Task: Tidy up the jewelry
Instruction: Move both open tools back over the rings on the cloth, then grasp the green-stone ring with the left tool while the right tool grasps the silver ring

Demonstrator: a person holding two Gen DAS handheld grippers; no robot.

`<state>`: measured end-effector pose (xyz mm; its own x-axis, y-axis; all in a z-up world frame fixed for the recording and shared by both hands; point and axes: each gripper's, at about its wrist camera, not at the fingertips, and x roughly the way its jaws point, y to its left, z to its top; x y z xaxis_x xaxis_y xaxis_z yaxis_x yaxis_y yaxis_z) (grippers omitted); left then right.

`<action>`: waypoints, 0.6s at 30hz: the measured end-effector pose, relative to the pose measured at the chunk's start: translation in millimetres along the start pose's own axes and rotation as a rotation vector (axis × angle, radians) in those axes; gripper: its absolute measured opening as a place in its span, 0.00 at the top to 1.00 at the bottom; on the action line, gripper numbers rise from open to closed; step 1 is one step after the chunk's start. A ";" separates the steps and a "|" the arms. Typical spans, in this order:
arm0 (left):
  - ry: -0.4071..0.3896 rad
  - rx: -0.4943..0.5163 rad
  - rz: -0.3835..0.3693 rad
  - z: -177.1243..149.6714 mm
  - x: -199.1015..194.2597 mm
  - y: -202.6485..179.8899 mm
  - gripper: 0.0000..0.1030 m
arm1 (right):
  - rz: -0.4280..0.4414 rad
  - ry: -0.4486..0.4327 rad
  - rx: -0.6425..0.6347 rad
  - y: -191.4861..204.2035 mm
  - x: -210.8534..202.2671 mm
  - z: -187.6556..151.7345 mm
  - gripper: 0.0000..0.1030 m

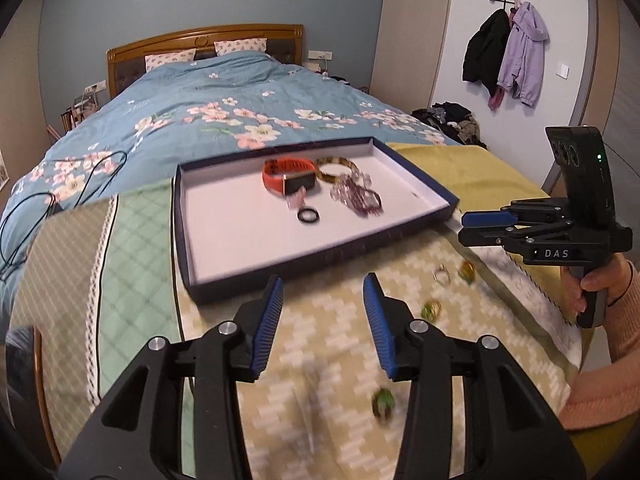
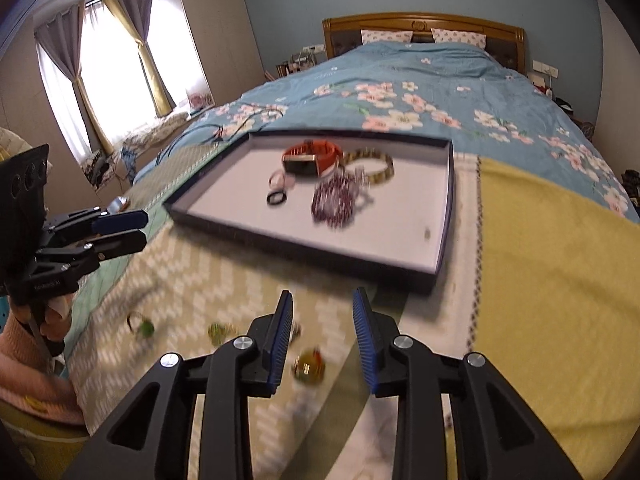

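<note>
Over patterned cloth point(image 1: 328, 332) — left tool point(image 1: 324, 320) parted, empty | right tool point(image 2: 322, 336) parted, empty

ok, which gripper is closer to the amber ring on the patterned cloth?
Right. The right gripper hangs just over the amber ring, which shows between its open fingers. The left gripper sits farther off, nearer the green ring.

A bed point(image 1: 208, 92) with a floral blue quilt point(image 2: 420, 92), jackets point(image 1: 508, 52) hanging on the wall, and what seem black cables point(image 1: 48, 196) on the quilt.
</note>
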<state>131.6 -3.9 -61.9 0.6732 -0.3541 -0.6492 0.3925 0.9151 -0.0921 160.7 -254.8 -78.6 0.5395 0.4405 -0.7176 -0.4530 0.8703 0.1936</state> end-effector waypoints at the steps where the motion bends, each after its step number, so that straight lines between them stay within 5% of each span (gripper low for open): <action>1: 0.005 -0.002 -0.002 -4.5 -1.4 0.0 0.59 | 0.002 0.006 0.002 1.5 -0.5 -4.2 0.72; 18: 0.072 -0.003 -0.041 -47.3 -12.0 -16.6 0.55 | -0.011 0.049 0.056 7.4 4.1 -33.7 0.72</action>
<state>87.3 -5.8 -88.3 0.6096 -0.3767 -0.6975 0.4172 0.9006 -0.1218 135.6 -254.0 -102.7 0.5079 0.4211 -0.7515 -0.4061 0.8864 0.2222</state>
